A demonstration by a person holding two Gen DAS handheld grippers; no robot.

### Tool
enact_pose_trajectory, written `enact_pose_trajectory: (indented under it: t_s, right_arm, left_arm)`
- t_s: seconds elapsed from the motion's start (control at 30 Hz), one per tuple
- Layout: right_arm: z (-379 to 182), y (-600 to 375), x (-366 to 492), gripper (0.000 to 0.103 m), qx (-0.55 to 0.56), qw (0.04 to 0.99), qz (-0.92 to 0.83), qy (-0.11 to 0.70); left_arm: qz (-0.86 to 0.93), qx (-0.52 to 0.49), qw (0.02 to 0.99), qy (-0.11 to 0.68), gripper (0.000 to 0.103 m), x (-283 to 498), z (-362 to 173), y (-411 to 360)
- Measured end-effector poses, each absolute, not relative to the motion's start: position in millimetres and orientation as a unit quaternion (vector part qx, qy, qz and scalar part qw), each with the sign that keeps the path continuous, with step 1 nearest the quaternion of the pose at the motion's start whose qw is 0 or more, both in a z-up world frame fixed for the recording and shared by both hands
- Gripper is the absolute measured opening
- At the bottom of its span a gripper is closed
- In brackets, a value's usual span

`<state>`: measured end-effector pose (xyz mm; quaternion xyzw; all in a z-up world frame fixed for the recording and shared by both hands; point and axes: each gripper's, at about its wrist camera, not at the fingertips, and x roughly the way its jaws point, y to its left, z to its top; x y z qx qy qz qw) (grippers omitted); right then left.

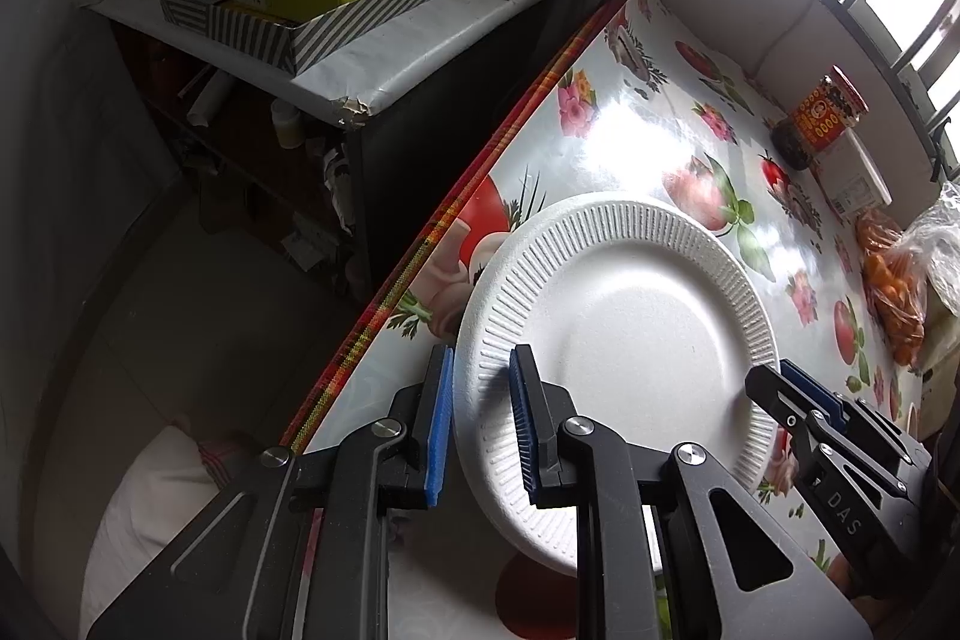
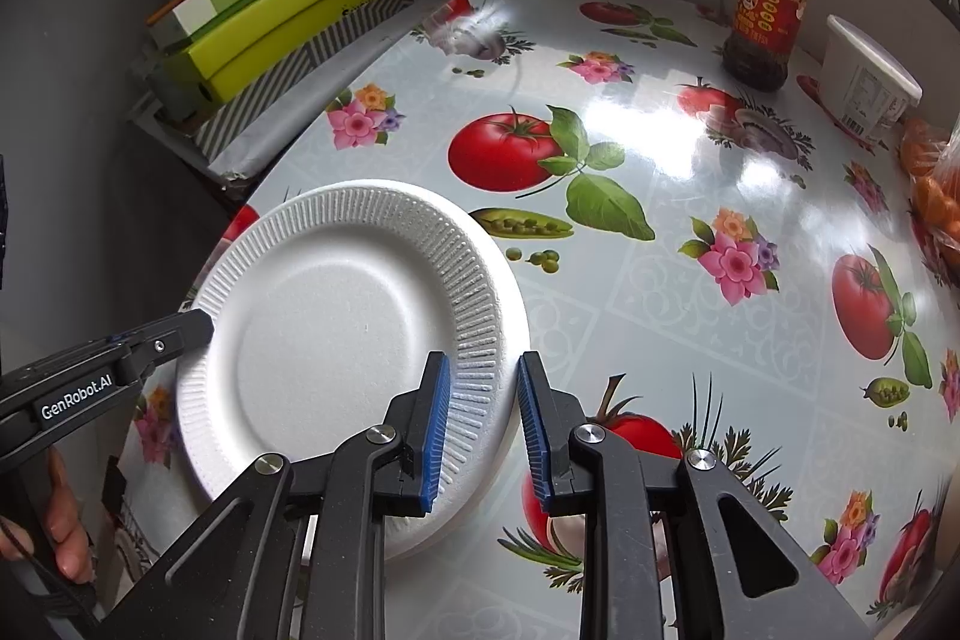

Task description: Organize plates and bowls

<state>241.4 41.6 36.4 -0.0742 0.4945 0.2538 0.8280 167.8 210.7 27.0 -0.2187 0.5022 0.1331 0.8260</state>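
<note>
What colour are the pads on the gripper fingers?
Blue, ribbed pads on black fingers, straddling the white foam plate rim; clearest in the right wrist view.

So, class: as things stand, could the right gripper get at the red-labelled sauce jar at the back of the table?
Probably not yet: the right gripper straddles the rim of the white plate. The tablecloth stretch toward the jar looks bare, so once it lets go, likely yes.

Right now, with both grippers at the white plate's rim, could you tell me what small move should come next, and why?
Probably lift it gently with both together. The left gripper and right gripper each straddle the rim of the white plate on opposite sides, near the edge of the table.
</note>
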Motion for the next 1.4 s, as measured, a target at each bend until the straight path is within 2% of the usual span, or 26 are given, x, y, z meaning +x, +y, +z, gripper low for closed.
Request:
enact_pose_trajectory:
  t_s: [0.43,0.6,0.7,0.9,1.07,1.4]
  right_arm:
    - [37,42,241,0.025,-0.079,0.829,0.252,0.493]
    - [35,40,242,0.042,-0.075,0.829,0.251,0.495]
    - [35,40,242,0.043,-0.073,0.829,0.252,0.495]
    - [36,39,241,0.043,-0.071,0.829,0.251,0.494]
    - [38,33,242,0.047,-0.057,0.831,0.252,0.493]
    - [31,22,246,0.049,-0.006,0.819,0.256,0.513]
  left_arm:
    - [0.131,-0.227,0.825,0.501,0.020,168,26,213]
    - [0.131,-0.231,0.822,0.503,0.020,168,25,213]
    - [0.130,-0.232,0.821,0.505,0.021,168,24,213]
    - [0.128,-0.236,0.822,0.502,0.030,167,23,213]
    - [0.121,-0.254,0.824,0.491,0.043,165,26,217]
    - [0.108,-0.295,0.808,0.498,0.043,163,16,221]
